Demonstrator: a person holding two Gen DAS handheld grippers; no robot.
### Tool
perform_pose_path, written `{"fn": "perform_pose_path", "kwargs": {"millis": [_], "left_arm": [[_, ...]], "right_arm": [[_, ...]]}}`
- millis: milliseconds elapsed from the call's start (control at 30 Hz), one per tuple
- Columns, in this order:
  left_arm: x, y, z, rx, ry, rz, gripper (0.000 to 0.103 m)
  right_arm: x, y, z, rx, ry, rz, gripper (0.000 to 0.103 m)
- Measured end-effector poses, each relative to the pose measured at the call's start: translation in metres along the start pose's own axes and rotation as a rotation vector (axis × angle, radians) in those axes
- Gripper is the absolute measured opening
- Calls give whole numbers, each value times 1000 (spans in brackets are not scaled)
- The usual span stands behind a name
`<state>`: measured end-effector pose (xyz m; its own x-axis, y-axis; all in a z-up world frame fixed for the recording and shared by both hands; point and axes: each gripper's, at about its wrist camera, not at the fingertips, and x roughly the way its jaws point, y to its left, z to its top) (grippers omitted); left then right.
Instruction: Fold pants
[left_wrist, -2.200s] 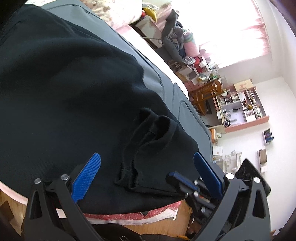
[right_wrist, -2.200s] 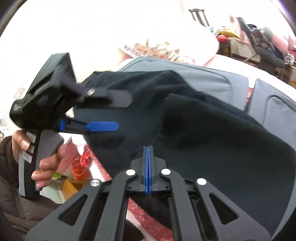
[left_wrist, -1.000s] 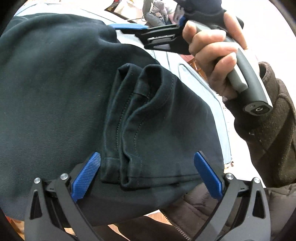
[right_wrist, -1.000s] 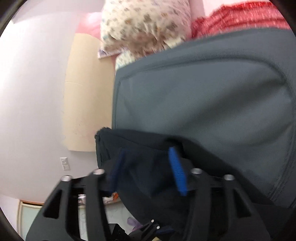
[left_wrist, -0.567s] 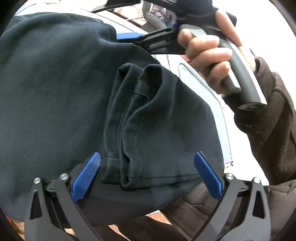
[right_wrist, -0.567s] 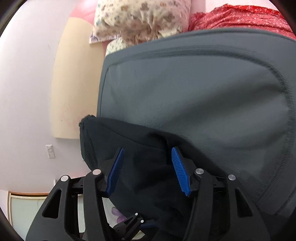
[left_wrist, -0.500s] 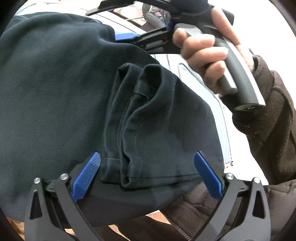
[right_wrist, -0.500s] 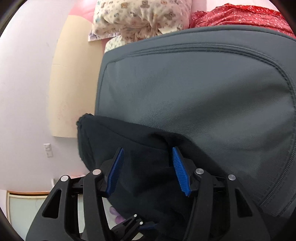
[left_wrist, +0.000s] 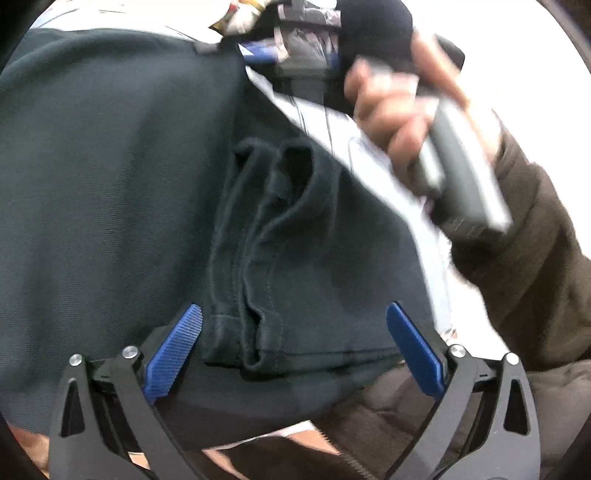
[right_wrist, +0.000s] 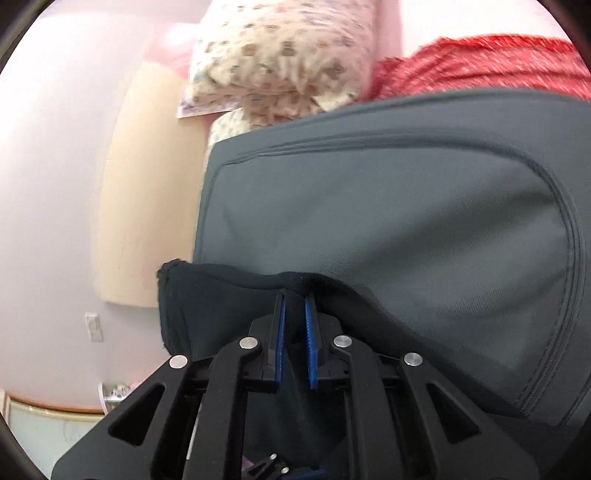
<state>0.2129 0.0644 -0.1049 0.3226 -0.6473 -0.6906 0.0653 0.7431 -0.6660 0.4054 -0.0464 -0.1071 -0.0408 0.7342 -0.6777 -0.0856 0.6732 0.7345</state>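
Since a second ago the right gripper (right_wrist: 294, 310) has been closing, and its jaws now pinch a raised fold at the far edge of the black pants (left_wrist: 110, 184). From left to right: the left gripper (left_wrist: 291, 350), jaws wide, flanks the hem at the grey cover's (right_wrist: 406, 221) near edge; a hand (left_wrist: 399, 110) blocks the background; a floral pillow (right_wrist: 280, 55) lies beyond.
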Motion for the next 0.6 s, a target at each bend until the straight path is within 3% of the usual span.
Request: {"fn": "perform_pose_path", "kwargs": {"millis": [33,67,100,233,333,467,600], "left_arm": [[-12,3,0,-20,-37,-7,100],[-27,8,-1,-38,-85,-4,100],[-43,16,-1,-59,-131,8,100],[-126,73,-5,-252,-357,58,100],[-189,123,-18,-394,-522,120,100],[-224,163,-30,-498,-598,161,99],[-231,197,-31,-633,-639,94,97]], "right_arm": [[-3,2,-3,-18,-5,-20,18],[-10,4,-5,-30,-27,-43,32],[-19,5,-7,-42,-59,-59,39],[-73,5,-18,-34,-221,3,39],[-97,16,-44,-98,-250,30,39],[-102,25,-80,-128,-224,47,39],[-95,29,-106,-109,-202,82,39]]}}
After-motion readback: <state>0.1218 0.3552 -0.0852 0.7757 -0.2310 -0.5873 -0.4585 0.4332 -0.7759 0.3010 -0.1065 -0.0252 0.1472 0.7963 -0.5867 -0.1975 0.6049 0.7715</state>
